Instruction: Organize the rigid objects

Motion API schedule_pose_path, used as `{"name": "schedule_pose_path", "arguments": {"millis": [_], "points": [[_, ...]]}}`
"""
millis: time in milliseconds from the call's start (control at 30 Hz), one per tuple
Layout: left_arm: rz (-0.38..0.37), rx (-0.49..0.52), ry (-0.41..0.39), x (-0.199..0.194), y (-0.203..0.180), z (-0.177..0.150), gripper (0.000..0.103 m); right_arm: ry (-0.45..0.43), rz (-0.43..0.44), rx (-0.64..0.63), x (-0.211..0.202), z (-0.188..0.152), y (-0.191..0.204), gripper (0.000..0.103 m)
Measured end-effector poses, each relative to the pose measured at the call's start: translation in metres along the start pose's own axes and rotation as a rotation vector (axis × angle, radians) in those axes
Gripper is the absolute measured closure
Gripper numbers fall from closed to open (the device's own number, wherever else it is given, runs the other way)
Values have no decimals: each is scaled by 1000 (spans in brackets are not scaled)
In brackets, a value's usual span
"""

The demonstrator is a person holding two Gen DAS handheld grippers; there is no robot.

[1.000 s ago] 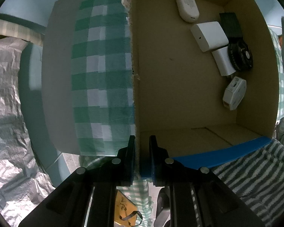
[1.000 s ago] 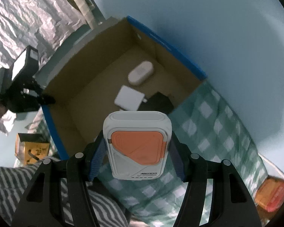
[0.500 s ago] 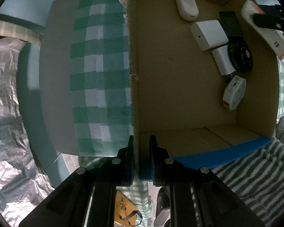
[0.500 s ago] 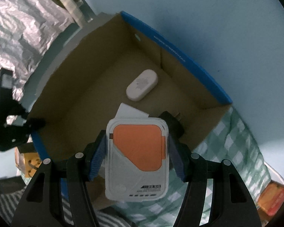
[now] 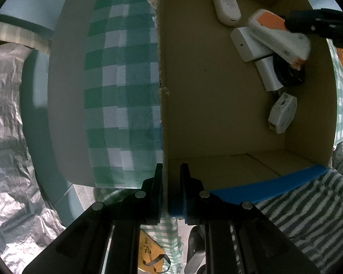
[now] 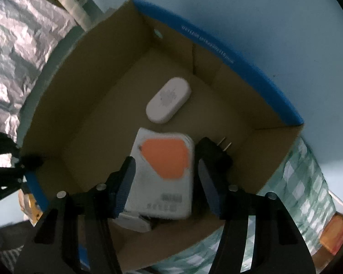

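Down at the near edge, the left gripper (image 5: 169, 178) points straight down and its two fingers pinch the thin side wall of the cardboard box (image 5: 162, 91), close to the box's near corner. Its jaws are almost shut, with only the cardboard between them. A grey and white striped cloth (image 5: 308, 205) lies just beside the box's near blue rim. To the left of the box is a green checked cloth (image 5: 121, 80), and past that some crinkly silver foil (image 5: 6, 114).

Inside the box, along the right wall, sits a small white charger (image 5: 282, 113). A bit farther in are a black round thing (image 5: 290, 75) and a flat white block (image 5: 247, 43).

Over these hangs the right gripper (image 6: 165, 163), pointing steeply down into the box. Its jaws have just been closing, and the white and orange device (image 6: 162, 178) is between them, held by its two long sides. The device is tilted and sits above the flat white block. This view is blurry, so how hard the right finger presses is not clear. A black plug (image 6: 213, 153) lies just right of the device.

Farthest in, a white oval case (image 6: 168, 100) lies flat near the far corner.
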State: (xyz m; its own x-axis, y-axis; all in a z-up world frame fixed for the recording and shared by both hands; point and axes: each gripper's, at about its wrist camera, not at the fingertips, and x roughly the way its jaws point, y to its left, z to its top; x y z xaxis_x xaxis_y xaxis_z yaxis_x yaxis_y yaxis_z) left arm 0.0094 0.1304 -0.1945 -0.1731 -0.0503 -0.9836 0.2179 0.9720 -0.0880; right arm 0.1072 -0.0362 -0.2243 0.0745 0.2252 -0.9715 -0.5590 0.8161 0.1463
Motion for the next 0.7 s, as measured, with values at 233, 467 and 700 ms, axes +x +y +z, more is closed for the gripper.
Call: {"name": "schedule_pose_path", "arguments": {"millis": [233, 467, 700], "points": [[12, -7, -10, -3, 1, -1, 90, -67, -30, 32, -29, -8, -2, 38], [39, -43, -41, -16, 4, -1, 87, -142, -45, 89, -69, -27, -8, 27], [77, -81, -108, -44, 3, -3, 69, -236, -71, 153, -118, -45, -11, 24]]}}
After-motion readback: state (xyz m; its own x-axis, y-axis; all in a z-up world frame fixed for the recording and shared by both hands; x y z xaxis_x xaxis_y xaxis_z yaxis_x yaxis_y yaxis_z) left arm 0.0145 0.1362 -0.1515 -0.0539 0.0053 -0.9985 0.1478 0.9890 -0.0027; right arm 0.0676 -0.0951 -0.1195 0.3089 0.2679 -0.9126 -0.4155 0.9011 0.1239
